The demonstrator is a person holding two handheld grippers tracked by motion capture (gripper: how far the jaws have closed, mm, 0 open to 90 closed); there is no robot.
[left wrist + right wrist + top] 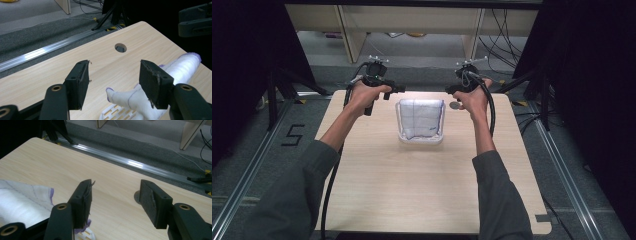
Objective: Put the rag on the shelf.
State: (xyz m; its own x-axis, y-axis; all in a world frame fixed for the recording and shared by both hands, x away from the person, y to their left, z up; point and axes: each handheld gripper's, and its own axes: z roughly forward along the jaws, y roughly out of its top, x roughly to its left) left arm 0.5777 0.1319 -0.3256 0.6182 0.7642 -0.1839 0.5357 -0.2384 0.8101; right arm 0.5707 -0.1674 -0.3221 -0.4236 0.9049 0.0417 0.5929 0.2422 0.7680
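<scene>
In the high view the folded cloth is lying in the white basket at mid-table, while each gripper view is showing the left gripper and right gripper gaping empty, best withdrawn without snagging fabric.

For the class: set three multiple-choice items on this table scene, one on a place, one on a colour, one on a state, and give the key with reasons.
1. Where does the white cloth lie?
A. In the white basket at mid-table
B. On the floor
C. Across the person's sleeve

2. What colour is the stitching on the cloth?
A. Red
B. Purple
C. Green

3. How do the jaws of the left claw and the right claw stand?
A. Both clamped on the cloth
B. One shut, one open
C. Both open, holding nothing

Key: 1 A, the high view shows the cloth draped in the basket; 2 B, purple lines cross the cloth; 3 C, each gripper view shows a wide gap between its pads.
</scene>
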